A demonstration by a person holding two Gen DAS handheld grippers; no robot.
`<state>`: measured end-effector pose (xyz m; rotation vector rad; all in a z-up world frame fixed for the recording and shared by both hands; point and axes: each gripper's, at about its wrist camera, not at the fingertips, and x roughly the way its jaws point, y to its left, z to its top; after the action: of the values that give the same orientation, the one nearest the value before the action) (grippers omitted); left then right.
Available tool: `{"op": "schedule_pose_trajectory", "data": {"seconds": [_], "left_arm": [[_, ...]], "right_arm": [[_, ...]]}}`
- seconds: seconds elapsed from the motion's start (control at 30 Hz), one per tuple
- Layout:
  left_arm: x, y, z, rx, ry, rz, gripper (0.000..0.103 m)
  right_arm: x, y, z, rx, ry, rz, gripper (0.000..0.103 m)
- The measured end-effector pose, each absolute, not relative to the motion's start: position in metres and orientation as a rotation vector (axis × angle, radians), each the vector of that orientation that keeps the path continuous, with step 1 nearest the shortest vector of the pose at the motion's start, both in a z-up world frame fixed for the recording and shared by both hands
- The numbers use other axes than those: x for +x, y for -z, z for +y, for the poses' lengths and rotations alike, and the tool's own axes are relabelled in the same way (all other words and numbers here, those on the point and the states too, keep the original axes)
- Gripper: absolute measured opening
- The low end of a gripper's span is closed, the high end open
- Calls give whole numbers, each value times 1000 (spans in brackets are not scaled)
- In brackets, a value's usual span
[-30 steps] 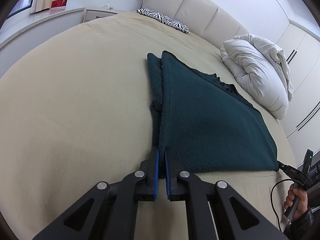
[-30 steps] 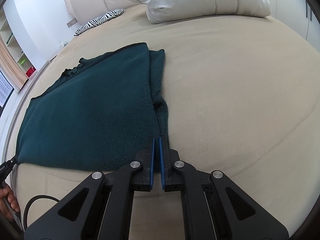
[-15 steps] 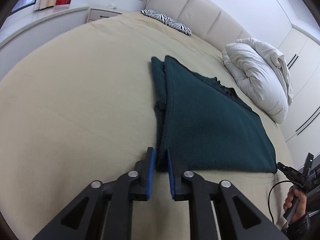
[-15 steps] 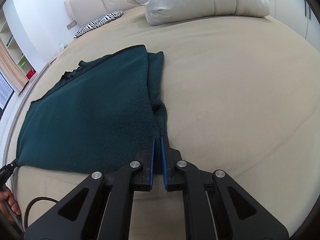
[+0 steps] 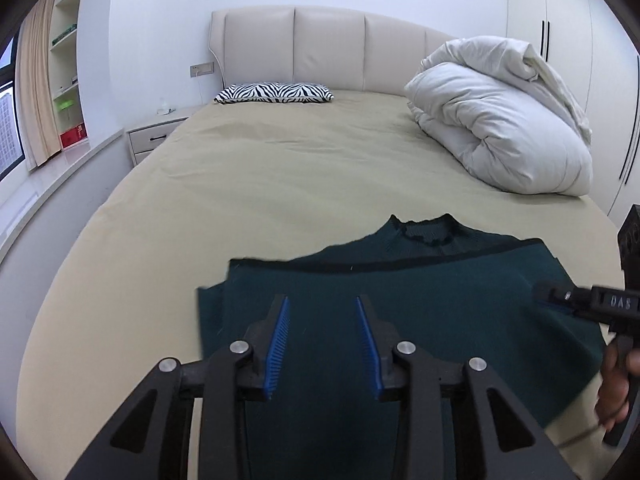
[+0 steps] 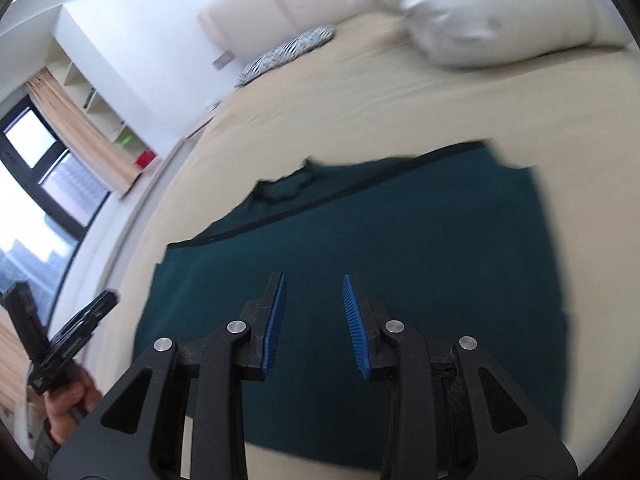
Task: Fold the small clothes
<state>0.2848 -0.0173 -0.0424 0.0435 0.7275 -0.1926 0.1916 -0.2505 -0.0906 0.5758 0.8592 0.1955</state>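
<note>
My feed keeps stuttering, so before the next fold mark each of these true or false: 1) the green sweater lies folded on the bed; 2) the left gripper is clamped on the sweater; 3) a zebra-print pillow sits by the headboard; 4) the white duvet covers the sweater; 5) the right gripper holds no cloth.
1) True: the dark green sweater lies folded on the beige bed, collar toward the headboard.
2) False: the left gripper is above the sweater, jaws opening, nothing between them.
3) True: the zebra-print pillow lies there.
4) False: the bundled white duvet sits apart, farther up the bed.
5) True: the right gripper is opening, with no cloth between its jaws.
</note>
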Motion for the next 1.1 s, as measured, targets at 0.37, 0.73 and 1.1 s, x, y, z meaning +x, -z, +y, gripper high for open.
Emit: {"op": "schedule_pose_trajectory", "data": {"seconds": [0.37,0.73,1.1], "left_arm": [[330,108,-5,-89,199,837,38],[322,108,16,-210,246,835,38],[232,92,-17,-30,205,868,57]], "right_arm": [[264,151,-271,776,-189,853,28],[216,157,-400,853,135,728,13],[161,124,-232,776,-380,834,44]]}}
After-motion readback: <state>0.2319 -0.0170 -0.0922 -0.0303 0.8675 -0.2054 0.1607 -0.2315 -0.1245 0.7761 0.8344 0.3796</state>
